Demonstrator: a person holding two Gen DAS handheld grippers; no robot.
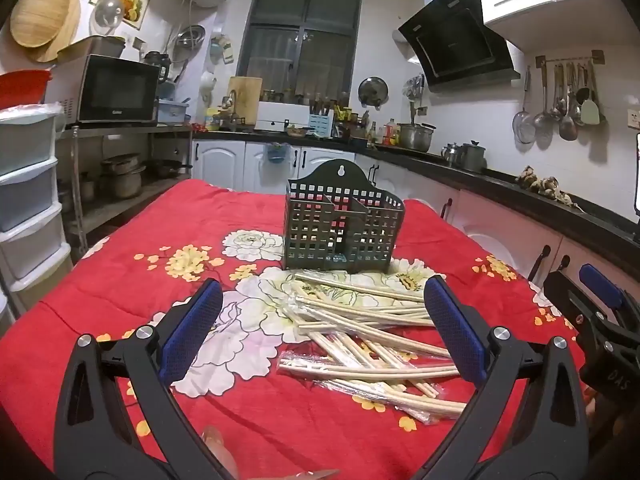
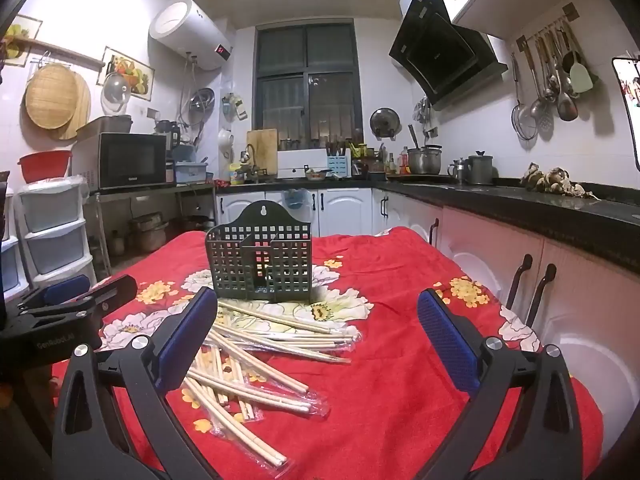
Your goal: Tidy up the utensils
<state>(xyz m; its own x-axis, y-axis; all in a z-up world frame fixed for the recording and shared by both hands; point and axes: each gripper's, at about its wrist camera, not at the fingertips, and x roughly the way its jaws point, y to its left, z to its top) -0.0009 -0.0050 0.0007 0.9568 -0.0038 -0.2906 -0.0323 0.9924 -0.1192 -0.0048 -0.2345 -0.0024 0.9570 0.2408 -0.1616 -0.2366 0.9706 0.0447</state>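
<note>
Left gripper (image 1: 322, 332) and right gripper (image 2: 316, 340) hover with jaws wide apart, holding nothing; chopsticks (image 1: 368, 340) lie just ahead, the basket (image 1: 344, 232) beyond.

The dark slotted basket (image 1: 343, 227) stands upright on the red flowered cloth (image 1: 120, 280). Directly in front of it a loose pile of chopsticks (image 1: 368, 344) blocks the low approach. Bare cloth lies open to either side of the basket, and nothing covers its open top.
</note>
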